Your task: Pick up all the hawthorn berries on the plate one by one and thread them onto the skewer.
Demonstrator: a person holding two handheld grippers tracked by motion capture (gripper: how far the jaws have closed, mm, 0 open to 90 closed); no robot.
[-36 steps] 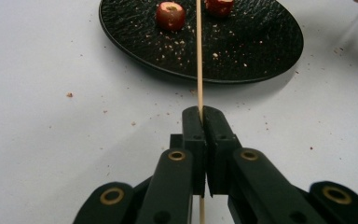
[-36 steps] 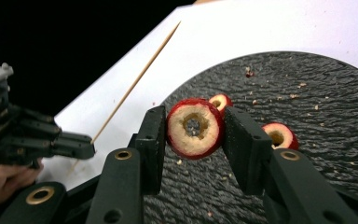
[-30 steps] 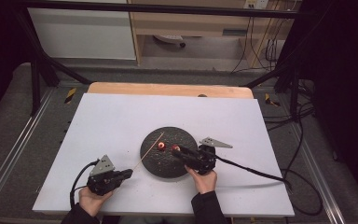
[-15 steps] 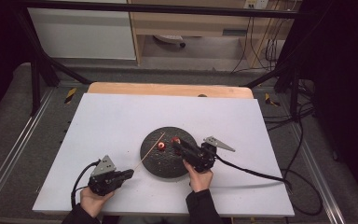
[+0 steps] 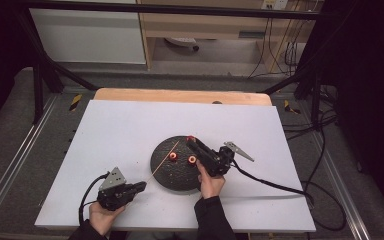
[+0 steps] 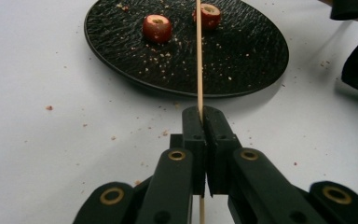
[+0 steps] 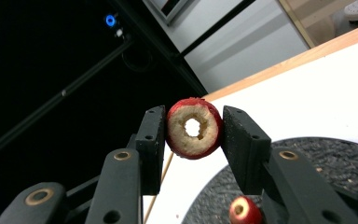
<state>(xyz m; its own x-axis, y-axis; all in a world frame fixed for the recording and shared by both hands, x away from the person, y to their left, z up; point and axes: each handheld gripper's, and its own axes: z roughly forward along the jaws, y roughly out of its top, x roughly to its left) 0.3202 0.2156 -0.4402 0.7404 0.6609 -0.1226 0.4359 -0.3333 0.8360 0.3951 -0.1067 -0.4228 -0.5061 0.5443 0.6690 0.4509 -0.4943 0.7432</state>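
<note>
right gripper [image 7: 193, 126] clamps cored red fruit [image 7: 194, 128]; left gripper [image 6: 203, 121] pinches skewer [image 6: 198, 56].

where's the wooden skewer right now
The wooden skewer is clamped in the left tool, near the table's front left in the high view. It slants up over the black plate, past two red fruit pieces.
</note>
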